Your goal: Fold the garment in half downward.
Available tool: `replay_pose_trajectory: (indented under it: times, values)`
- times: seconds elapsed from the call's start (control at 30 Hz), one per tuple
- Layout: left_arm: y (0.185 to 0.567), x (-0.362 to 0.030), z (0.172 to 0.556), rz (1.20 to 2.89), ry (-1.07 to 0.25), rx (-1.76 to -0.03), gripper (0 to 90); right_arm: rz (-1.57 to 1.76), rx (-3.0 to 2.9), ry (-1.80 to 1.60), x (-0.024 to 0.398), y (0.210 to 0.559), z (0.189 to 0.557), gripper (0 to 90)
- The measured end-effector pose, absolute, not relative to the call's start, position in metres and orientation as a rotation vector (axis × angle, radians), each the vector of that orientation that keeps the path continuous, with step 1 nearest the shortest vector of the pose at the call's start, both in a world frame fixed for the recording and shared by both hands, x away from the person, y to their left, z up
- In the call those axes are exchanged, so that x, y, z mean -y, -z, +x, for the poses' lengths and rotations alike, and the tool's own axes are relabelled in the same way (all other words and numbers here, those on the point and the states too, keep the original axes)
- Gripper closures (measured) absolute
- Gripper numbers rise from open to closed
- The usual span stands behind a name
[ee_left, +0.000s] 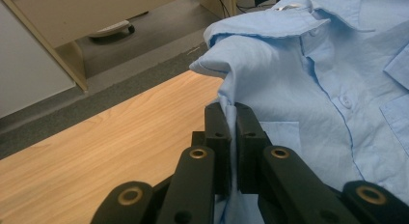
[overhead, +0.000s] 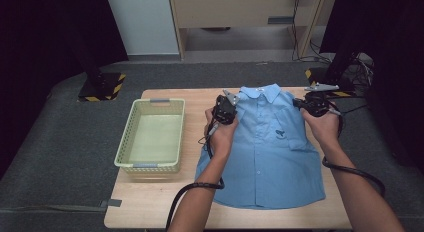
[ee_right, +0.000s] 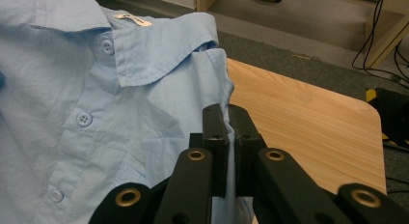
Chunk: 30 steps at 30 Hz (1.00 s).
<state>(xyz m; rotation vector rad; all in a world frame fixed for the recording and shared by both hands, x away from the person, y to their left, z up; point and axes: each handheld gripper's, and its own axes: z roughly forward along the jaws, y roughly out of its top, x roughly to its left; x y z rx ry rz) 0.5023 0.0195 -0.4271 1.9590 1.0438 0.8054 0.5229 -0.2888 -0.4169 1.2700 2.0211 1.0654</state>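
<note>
The left gripper [ee_left: 231, 118] and right gripper [ee_right: 229, 119] are each pinching a shoulder fold of the light blue, buttoned cotton shirt [overhead: 267, 142], jaws closed tight on cloth. The shirt is lying front-up on the pale wooden table [overhead: 155, 202] (collar at the far edge). The pale green perforated plastic basket [overhead: 126, 142] is sitting beside it, holding nothing.

The right gripper [ee_right: 230, 137] has its two black jaws closed on a fold of the light blue shirt [ee_right: 72, 137], the cloth pinched between them near the shoulder. The shirt's collar [ee_right: 159, 50] lies open above, with a small white label [ee_right: 132, 20] at the neck and a row of buttons [ee_right: 84, 119] running down the front. To the right lies the bare wooden desk [ee_right: 308, 122].
</note>
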Motion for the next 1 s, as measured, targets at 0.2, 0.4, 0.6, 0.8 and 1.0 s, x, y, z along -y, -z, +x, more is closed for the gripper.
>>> replay_pose_trajectory:
  times: [0.2, 0.4, 0.6, 0.8, 1.0]
  values:
    - [0.432, -0.025, 0.492, 1.941, -0.813, -1.051, 87.4, 1.239, -2.017, -1.081, 0.288, 0.419, 0.508, 88.0]
    - [0.439, -0.030, 0.485, 1.919, -0.821, -1.062, 87.5, 1.232, -2.006, -1.104, 0.288, 0.421, 0.499, 88.0]
    - [0.446, -0.033, 0.483, 1.914, -0.821, -1.069, 87.5, 1.225, -2.006, -1.107, 0.287, 0.425, 0.497, 88.1]
    - [0.451, -0.035, 0.482, 1.904, -0.818, -1.079, 87.5, 1.220, -2.014, -1.104, 0.285, 0.430, 0.495, 88.1]
    - [0.450, -0.036, 0.481, 1.903, -0.818, -1.073, 87.5, 1.223, -2.013, -1.103, 0.285, 0.431, 0.495, 88.1]
